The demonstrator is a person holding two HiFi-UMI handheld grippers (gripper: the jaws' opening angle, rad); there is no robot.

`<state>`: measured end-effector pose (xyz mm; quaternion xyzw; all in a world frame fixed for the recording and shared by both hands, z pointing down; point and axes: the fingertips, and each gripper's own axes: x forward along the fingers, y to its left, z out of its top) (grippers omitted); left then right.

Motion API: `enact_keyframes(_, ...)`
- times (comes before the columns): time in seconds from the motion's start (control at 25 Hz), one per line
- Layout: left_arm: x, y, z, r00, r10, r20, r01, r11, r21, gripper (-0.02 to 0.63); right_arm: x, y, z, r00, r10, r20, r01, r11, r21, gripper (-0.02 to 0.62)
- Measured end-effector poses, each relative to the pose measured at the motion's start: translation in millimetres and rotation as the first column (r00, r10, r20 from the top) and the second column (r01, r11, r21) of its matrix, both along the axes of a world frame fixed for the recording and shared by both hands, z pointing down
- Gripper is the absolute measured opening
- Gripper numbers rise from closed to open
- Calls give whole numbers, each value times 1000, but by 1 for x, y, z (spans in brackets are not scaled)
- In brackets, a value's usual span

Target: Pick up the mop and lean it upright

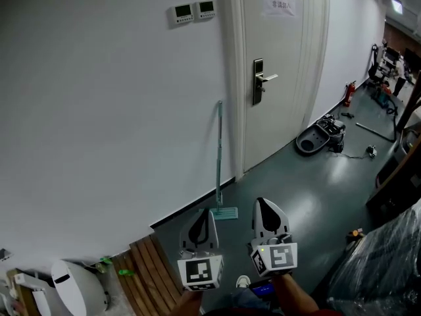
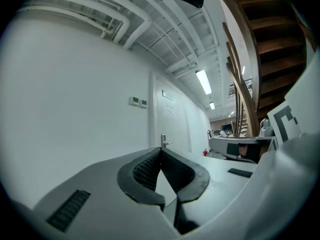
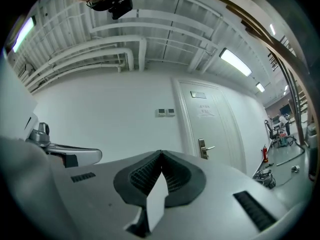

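So the long mop with the thin pale-green pole and flat head (image 1: 219, 153) is standing upright, head down on the dark grey floor (image 1: 309, 189) and pole tipped against the white wall (image 1: 99, 110) just left of the white door (image 1: 279, 84). The wall is what's propping it, so to me the job looks basically done. The left claw (image 1: 205, 211) and the right claw (image 1: 262, 201) are both pressed together with nothing in them, held out level side by side well short of the mop, so I'd guess there's nothing left to grab.
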<state>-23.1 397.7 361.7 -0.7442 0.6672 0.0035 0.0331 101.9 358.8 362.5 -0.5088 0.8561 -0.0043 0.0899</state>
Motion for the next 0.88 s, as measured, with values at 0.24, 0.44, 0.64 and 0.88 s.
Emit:
enact_keyframes(0.24, 22, -60, -10, 1000, -9, -14, 10, 1000, 24, 14, 19, -60, -4, 1000, -12, 9, 12, 1000, 16, 17)
enact_keyframes(0.44, 28, -97, -6, 1000, -20, -10, 20, 1000, 18, 14, 22, -95, -2, 1000, -24, 4, 24, 999, 22, 17)
enact_keyframes(0.64, 23, -132, 5, 1000, -23, -4, 23, 1000, 0, 14, 19, -128, 8, 1000, -26, -4, 26, 1000, 6, 17)
enact_keyframes(0.88, 8, -184, 13, 1000, -1, -29, 1, 1000, 2, 14, 5, -176, 18, 1000, -6, -16, 6, 1000, 4, 17)
